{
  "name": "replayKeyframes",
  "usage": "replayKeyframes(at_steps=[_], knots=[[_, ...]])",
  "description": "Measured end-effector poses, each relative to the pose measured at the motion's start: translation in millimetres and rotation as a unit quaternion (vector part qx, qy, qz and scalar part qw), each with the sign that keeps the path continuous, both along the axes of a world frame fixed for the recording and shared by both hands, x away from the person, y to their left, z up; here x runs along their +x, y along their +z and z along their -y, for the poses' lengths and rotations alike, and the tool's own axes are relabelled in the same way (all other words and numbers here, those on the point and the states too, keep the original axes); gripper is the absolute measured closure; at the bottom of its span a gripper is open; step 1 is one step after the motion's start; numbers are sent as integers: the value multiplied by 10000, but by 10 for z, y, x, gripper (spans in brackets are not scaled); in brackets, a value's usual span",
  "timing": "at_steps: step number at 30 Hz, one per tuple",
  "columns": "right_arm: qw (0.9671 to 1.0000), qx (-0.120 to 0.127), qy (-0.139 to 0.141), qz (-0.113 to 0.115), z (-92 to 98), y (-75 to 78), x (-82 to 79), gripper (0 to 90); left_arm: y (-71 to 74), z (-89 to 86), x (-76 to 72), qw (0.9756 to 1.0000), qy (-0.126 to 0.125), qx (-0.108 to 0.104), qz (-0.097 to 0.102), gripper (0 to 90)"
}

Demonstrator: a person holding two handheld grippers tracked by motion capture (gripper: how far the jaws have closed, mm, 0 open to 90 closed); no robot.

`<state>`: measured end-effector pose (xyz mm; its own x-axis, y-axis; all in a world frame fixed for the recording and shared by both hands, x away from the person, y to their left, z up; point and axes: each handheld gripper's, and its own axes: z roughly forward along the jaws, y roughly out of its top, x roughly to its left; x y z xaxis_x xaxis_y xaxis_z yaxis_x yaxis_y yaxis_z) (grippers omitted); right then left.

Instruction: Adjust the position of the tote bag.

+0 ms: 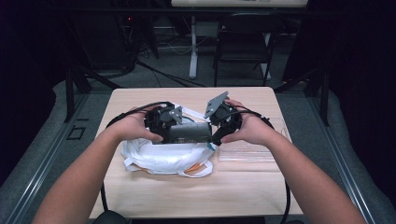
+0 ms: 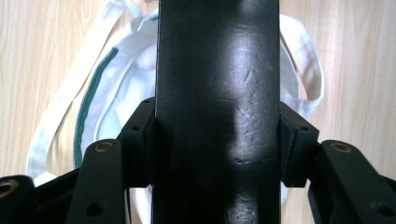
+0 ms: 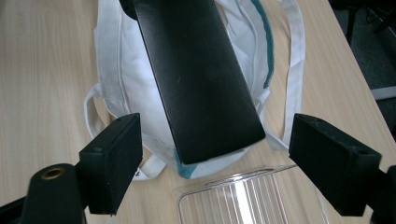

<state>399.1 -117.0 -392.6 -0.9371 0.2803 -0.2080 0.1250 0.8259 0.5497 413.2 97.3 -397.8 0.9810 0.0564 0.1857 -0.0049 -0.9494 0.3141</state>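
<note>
Table [image 1: 243, 186]: bag [image 1: 163, 158] (clear tray [image 1: 247, 151] beside)

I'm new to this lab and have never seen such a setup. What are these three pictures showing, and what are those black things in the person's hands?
A person sits at a wooden table and holds a hand-held clamp tool in each hand. The high view looks down from above; the other two come from small cameras riding on each tool, looking along its jaws. On the table lie a white cloth bag and a clear plastic tray. The left gripper is clamped on the two sides of a long black box above the bag. The right gripper is open, with the box's end between its jaws but not touching them.
</note>
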Motion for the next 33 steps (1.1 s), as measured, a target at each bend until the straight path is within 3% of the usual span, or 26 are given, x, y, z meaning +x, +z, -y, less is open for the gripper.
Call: replayKeyframes(at_steps=[8,18,19,20,25,28,33], knots=[[9997,-212,103,-19,-59,-55,28,174,20,96,-16,9999,-116,-96,-19,434],[9993,-311,146,-115,-86,-106,44,214,11,196,-37,9996,-240,-129,-9,434],[9996,-213,100,-141,-91,-123,39,216,11,201,-38,9996,-251,-135,-11,434],[9992,-345,162,-147,-90,-106,51,221,11,206,-40,9996,-264,-140,-13,435],[9993,-284,153,-188,-109,-136,48,237,7,225,-46,9995,-257,-165,-37,434],[9986,-450,222,-178,-114,-132,62,250,12,234,-43,9994,-287,-177,-18,434],[9985,-457,163,-249,-123,-175,57,257,16,251,-45,9993,-321,-173,-7,434]])
